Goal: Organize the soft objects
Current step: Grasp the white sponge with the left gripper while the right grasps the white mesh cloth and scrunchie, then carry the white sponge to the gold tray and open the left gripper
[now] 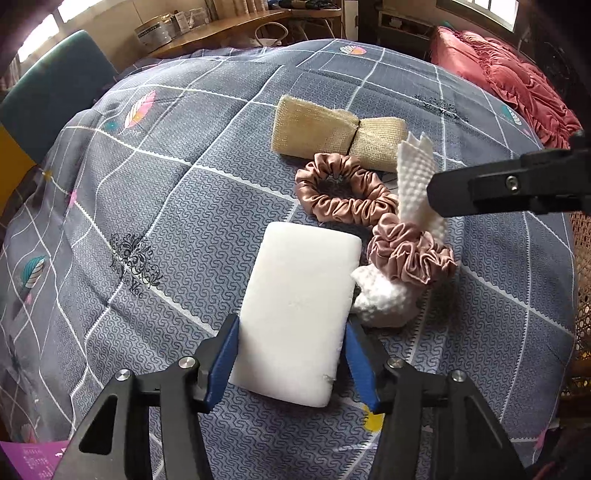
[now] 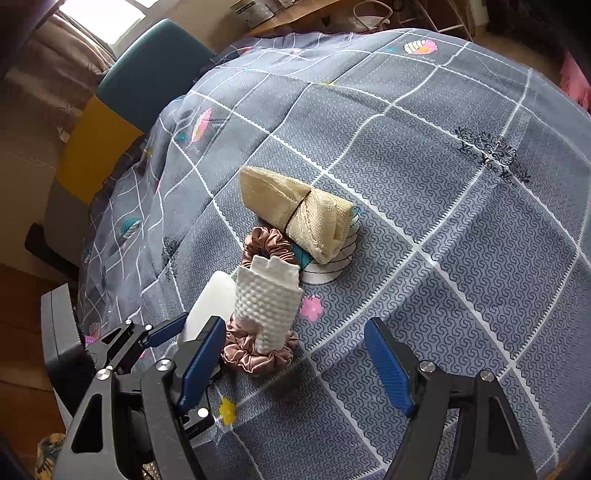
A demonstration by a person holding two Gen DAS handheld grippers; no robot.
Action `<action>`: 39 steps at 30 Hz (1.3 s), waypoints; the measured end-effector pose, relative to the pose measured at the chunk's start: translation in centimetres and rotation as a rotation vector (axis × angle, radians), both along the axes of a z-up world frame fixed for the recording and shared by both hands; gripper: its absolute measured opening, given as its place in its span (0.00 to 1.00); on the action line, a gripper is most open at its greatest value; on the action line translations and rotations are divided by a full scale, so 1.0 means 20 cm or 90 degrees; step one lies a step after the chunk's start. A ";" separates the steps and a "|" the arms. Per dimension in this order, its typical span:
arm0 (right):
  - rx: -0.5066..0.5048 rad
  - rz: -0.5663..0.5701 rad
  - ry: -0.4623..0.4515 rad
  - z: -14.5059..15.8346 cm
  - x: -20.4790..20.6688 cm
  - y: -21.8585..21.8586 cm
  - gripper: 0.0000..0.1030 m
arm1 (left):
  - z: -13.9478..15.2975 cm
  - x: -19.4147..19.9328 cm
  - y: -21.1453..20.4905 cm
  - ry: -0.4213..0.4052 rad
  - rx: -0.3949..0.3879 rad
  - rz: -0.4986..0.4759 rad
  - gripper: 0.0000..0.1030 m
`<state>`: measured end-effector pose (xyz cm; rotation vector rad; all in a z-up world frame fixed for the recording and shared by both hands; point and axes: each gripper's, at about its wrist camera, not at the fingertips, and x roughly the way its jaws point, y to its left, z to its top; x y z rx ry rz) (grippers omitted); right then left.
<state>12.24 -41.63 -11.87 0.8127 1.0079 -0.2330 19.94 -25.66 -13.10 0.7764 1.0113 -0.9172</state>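
Observation:
My left gripper (image 1: pixel 291 332) is shut on a white foam block (image 1: pixel 299 310), its blue pads pressing both long sides; the block also shows in the right wrist view (image 2: pixel 210 306). Right of it, a white waffle cloth (image 1: pixel 417 184) stands threaded through a pink satin scrunchie (image 1: pixel 410 254). A second pink scrunchie (image 1: pixel 343 192) and a tan tied mesh cloth (image 1: pixel 332 134) lie behind. My right gripper (image 2: pixel 295 354) is open and empty, close to the white cloth (image 2: pixel 267 302) and its scrunchie (image 2: pixel 258 354); the tan cloth (image 2: pixel 299 218) lies beyond. In the left wrist view, its black finger (image 1: pixel 498 188) enters from the right, next to the white cloth.
Everything lies on a grey checked bedspread (image 1: pixel 166 206). A red quilt (image 1: pixel 517 81) is at the far right, a teal chair (image 1: pixel 51 92) at the far left, a wooden desk (image 1: pixel 229 26) behind. A purple paper (image 1: pixel 26 458) lies at the lower left.

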 end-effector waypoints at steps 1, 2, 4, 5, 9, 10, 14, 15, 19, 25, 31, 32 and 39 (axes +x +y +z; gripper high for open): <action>-0.002 0.006 -0.001 0.00 0.01 0.01 0.70 | 0.01 0.00 0.01 -0.002 0.001 0.008 0.53; -0.005 0.011 -0.001 0.00 0.01 0.01 0.67 | 0.02 0.00 0.03 0.000 -0.003 0.017 0.53; -0.014 0.019 0.005 -0.01 0.02 0.03 0.61 | 0.04 -0.01 0.07 0.016 -0.013 0.043 0.53; -0.019 0.024 0.010 -0.01 0.03 0.04 0.58 | 0.05 -0.01 0.09 0.017 -0.016 0.055 0.53; -0.023 0.038 0.026 -0.05 0.09 0.09 0.57 | 0.10 0.00 0.17 0.010 -0.019 0.105 0.54; -0.019 0.039 0.027 -0.06 0.10 0.09 0.57 | 0.12 0.00 0.19 0.009 -0.027 0.116 0.54; -0.031 0.051 0.018 -0.07 0.15 0.13 0.57 | 0.27 0.09 0.21 0.003 -0.079 0.173 0.53; -0.032 0.057 0.016 -0.08 0.16 0.13 0.57 | 0.32 0.12 0.22 -0.001 -0.096 0.190 0.53; -0.054 0.099 0.012 -0.08 0.21 0.20 0.42 | 0.58 0.28 0.29 -0.016 -0.171 0.280 0.54; -0.101 0.148 0.010 -0.07 0.24 0.28 0.35 | 0.98 0.53 0.67 -0.078 -0.245 0.441 0.54; -0.089 0.152 0.006 -0.08 0.25 0.25 0.36 | 1.16 0.68 1.34 -0.149 -0.248 0.630 0.54; -0.091 0.155 0.006 -0.08 0.25 0.25 0.36 | 1.17 0.68 1.47 -0.156 -0.243 0.662 0.54; -0.128 0.180 0.005 -0.08 0.25 0.31 0.36 | 1.08 0.45 2.17 -0.169 -0.224 0.795 0.54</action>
